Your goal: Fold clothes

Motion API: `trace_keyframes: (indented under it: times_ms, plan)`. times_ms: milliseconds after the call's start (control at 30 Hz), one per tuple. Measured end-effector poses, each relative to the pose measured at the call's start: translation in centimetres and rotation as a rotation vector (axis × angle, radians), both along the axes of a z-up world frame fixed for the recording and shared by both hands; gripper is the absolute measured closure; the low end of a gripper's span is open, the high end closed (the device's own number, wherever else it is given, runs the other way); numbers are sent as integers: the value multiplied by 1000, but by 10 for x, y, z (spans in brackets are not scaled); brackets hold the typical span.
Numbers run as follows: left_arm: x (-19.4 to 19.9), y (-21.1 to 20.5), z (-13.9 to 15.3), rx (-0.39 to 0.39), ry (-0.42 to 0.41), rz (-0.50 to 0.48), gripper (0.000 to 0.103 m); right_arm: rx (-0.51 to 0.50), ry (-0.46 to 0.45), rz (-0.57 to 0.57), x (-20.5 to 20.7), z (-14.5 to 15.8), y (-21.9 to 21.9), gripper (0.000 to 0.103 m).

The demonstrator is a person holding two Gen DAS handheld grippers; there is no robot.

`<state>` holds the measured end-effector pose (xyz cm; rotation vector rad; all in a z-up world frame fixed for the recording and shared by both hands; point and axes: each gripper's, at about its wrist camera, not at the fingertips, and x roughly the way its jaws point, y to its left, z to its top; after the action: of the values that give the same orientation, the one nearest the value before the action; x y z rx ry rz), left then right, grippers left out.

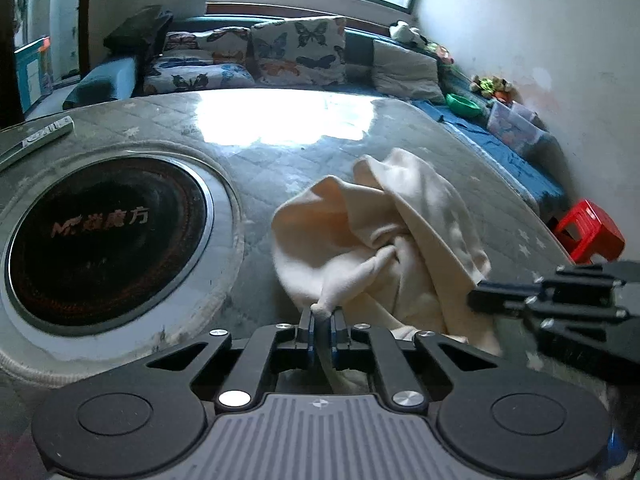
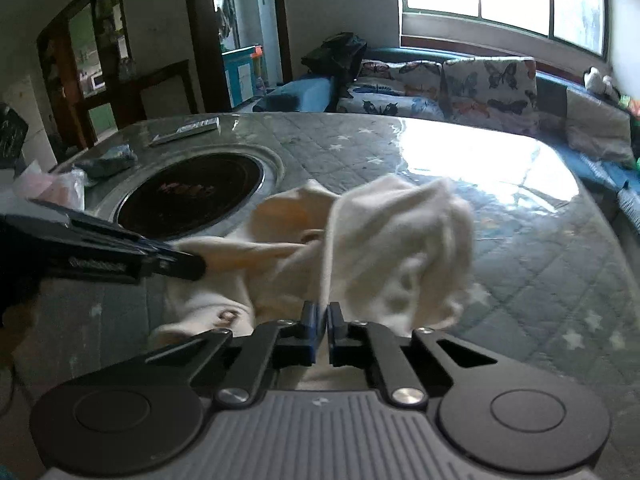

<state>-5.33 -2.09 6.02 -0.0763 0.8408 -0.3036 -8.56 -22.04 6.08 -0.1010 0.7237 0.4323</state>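
Observation:
A cream-white garment (image 1: 380,236) lies crumpled on the quilted table cover (image 1: 280,140). My left gripper (image 1: 321,316) is shut on a twisted end of it near the table's front edge. In the right wrist view my right gripper (image 2: 323,312) is shut on another edge of the cream-white garment (image 2: 392,240), which rises bunched in front of it. The right gripper (image 1: 480,300) reaches in from the right edge of the left wrist view, beside the cloth. The left gripper (image 2: 196,266) comes in from the left of the right wrist view, its tips on the cloth.
A round black cooktop (image 1: 104,240) is set into the table on the left. A remote control (image 1: 44,136) lies at the far left edge. A sofa with butterfly pillows (image 1: 296,52) stands behind the table. A red stool (image 1: 590,232) stands at the right.

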Motion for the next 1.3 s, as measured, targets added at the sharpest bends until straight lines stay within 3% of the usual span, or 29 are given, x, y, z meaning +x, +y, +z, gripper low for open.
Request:
trace_keyframes:
  times_ms: [200,300,367,400,433,500,733,900,1000,1133,1200,1300]
  plan:
    - [-11,2,1,10,15,-59,92,-44,13,5,-14,5,-18,100]
    - [-7,-1,7,26,-5,-58,88,-19,13,4,-12,14,-26,93]
    - [-3,-1,12,33,-28,-52,82,9,1,3,-1,21,-25,91]
    - [0,-1,14,42,-43,-46,72,24,-5,2,5,25,-25,90]
    - [4,-2,16,56,-62,-37,64,29,-11,4,12,28,-22,86]
    - [13,-3,18,92,-88,-14,58,36,-23,8,27,32,-16,77]
    - [56,-9,15,109,-127,-23,43,43,-8,-4,74,34,-3,71]
    - [81,-24,-4,109,-115,-96,41,38,10,-13,104,32,5,68]
    - [94,-29,-17,83,-80,-121,43,26,26,-17,120,27,8,67]
    - [97,-34,-23,33,-64,-174,81,11,47,-16,138,20,14,67]
    - [95,-37,-23,24,-68,-192,91,6,56,-3,144,16,21,66]
    - [93,-38,-23,12,-81,-197,95,-14,76,12,155,10,33,66]
